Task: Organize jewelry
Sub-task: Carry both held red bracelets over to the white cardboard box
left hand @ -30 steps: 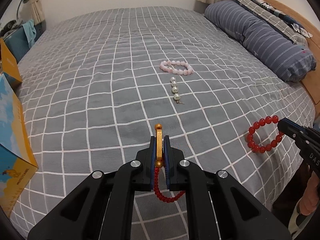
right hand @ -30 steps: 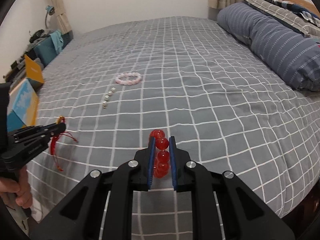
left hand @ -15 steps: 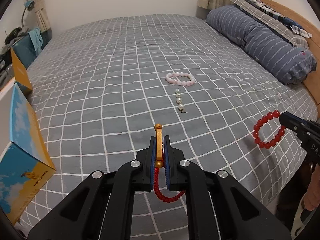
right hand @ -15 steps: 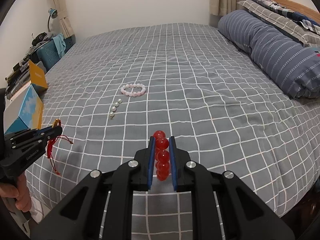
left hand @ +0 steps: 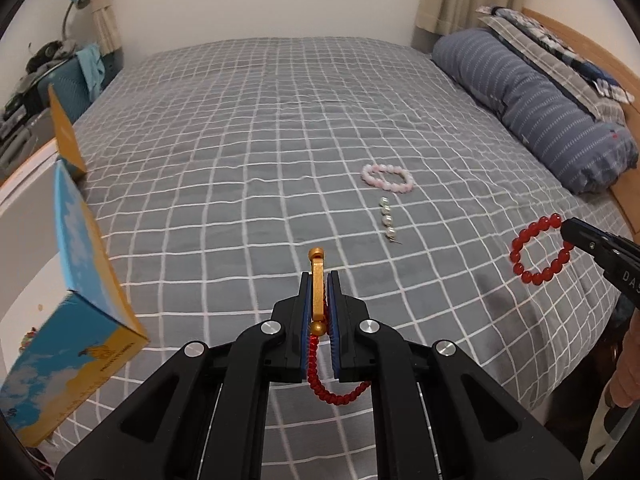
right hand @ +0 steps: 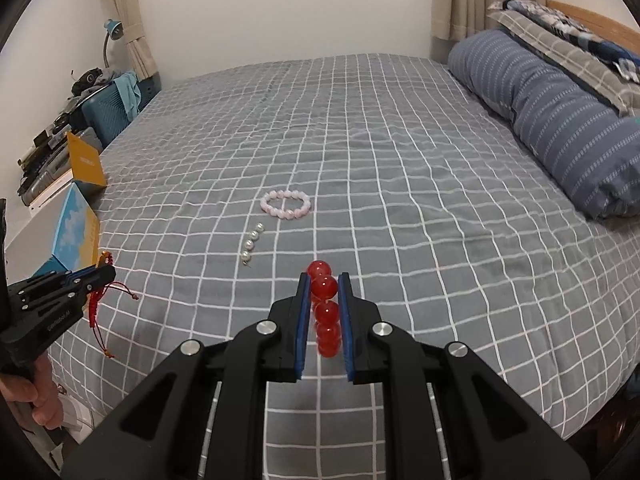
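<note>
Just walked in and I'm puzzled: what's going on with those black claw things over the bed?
A person is sorting jewelry on a grey checked bedspread, holding a claw in each hand. The left claw is shut on a gold clasp with a thin red beaded cord, held above the bed. The right claw is shut on a bracelet of large red glass-like beads. A pale pink bead bracelet and a short row of white pearls lie on the bedspread, untouched.

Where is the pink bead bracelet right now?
The pink bracelet lies flat on the grey checked bed cover, mid-bed ahead of both grippers, just beyond the short row of pearls, which lies apart from it.
</note>
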`<act>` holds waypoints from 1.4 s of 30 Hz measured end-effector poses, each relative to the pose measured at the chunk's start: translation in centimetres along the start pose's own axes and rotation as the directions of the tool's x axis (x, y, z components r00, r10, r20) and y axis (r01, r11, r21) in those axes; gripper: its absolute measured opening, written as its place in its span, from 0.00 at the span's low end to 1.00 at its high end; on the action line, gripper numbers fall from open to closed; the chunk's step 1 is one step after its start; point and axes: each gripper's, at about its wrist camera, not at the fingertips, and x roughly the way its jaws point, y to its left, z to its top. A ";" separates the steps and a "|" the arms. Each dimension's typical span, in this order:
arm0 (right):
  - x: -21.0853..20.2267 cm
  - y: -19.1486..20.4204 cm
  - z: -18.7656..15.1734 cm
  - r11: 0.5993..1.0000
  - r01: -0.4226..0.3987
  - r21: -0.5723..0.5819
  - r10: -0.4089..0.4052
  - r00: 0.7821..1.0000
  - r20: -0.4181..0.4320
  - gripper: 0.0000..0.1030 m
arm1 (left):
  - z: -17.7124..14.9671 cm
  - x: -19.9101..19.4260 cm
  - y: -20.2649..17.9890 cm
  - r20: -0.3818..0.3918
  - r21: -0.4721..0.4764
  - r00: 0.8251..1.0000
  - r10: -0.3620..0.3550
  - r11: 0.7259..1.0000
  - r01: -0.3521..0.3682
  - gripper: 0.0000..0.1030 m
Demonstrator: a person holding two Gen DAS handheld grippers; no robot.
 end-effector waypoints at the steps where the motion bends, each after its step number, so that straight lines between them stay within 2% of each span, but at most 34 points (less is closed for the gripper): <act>1: 0.0 0.3 0.3 1.000 -0.001 -0.003 0.001 1.000 0.002 0.13 | 0.2 -0.2 0.5 0.000 -0.009 1.000 0.005 1.000 -0.005 0.07; 10: 0.0 3.7 3.8 0.998 -0.037 -0.058 0.038 0.999 0.016 0.13 | 1.4 -2.3 6.0 0.007 -0.086 0.997 0.080 0.993 -0.080 0.07; 15: 1.2 6.5 5.6 0.991 -0.107 -0.078 0.106 0.994 -0.014 0.13 | 2.0 -3.7 9.1 0.002 -0.116 0.991 0.135 0.984 -0.134 0.07; 25: 1.9 15.3 8.9 0.962 -0.212 -0.173 0.212 0.977 -0.018 0.13 | 2.4 -8.1 15.4 0.042 -0.227 0.969 0.243 0.947 -0.227 0.07; 29: 2.0 19.8 9.7 0.941 -0.266 -0.210 0.267 0.963 -0.025 0.13 | 1.8 -9.8 18.5 0.046 -0.278 0.958 0.283 0.925 -0.260 0.07; 34: 1.5 26.2 10.2 0.898 -0.350 -0.268 0.354 0.935 -0.036 0.13 | 0.1 -11.5 22.4 0.033 -0.341 0.942 0.334 0.890 -0.303 0.07; 42: -0.2 36.3 9.1 0.809 -0.439 -0.391 0.454 0.889 -0.059 0.13 | -4.4 -14.3 28.9 -0.019 -0.451 0.907 0.421 0.806 -0.384 0.07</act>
